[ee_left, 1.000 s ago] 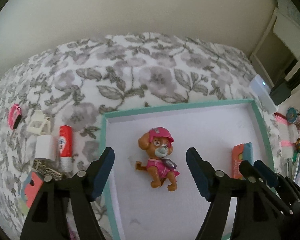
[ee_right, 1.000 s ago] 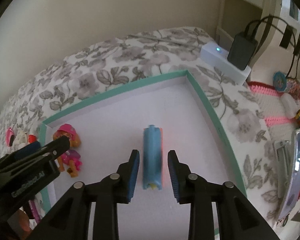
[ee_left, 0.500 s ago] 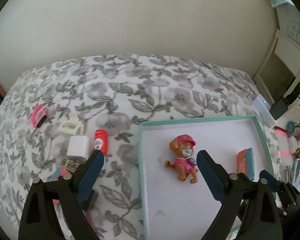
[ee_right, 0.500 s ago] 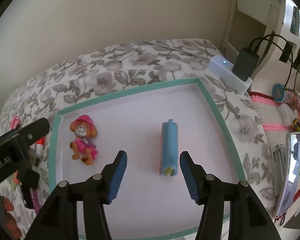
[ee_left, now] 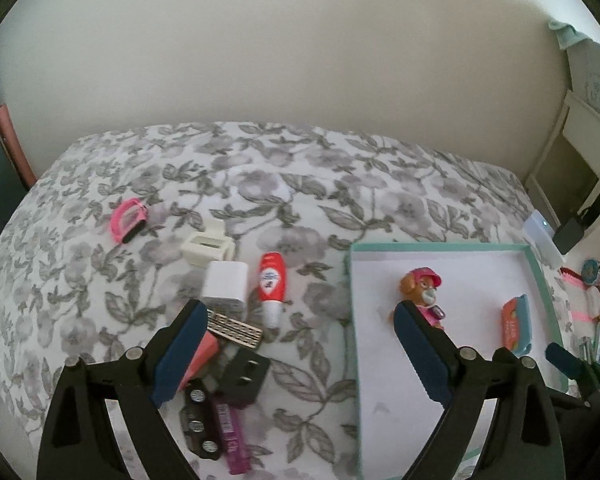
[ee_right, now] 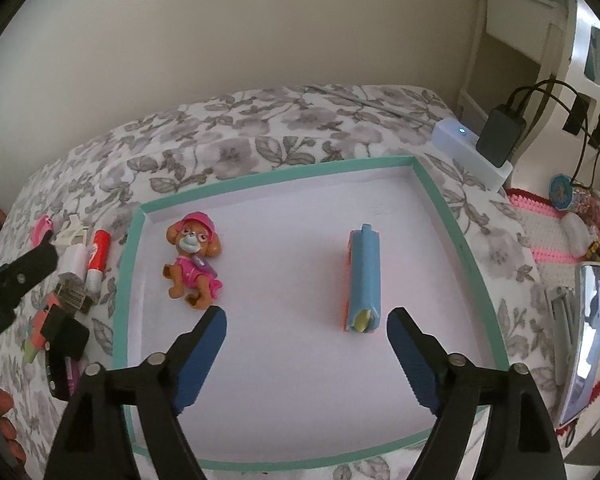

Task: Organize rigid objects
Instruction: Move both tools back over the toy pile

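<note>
Left gripper (ee_left: 296, 332) hung with jaws wide apart, holding nothing, over the loose pile beside the tray (ee_left: 538, 276). Right gripper (ee_right: 306, 330) hovered above the tray floor, jaws likewise spread and empty. Pup figurine (ee_right: 192, 258) lay inside the tray near its left wall; blue-and-orange case (ee_right: 364, 276) lay well apart toward the right wall. Tray rested on a floral bedspread (ee_left: 260, 184) against a plain wall. White charger (ee_left: 225, 285) and red tube (ee_left: 270, 282) sat just beside each other; darker items beneath the left finger were partly hidden, unidentifiable.
</note>
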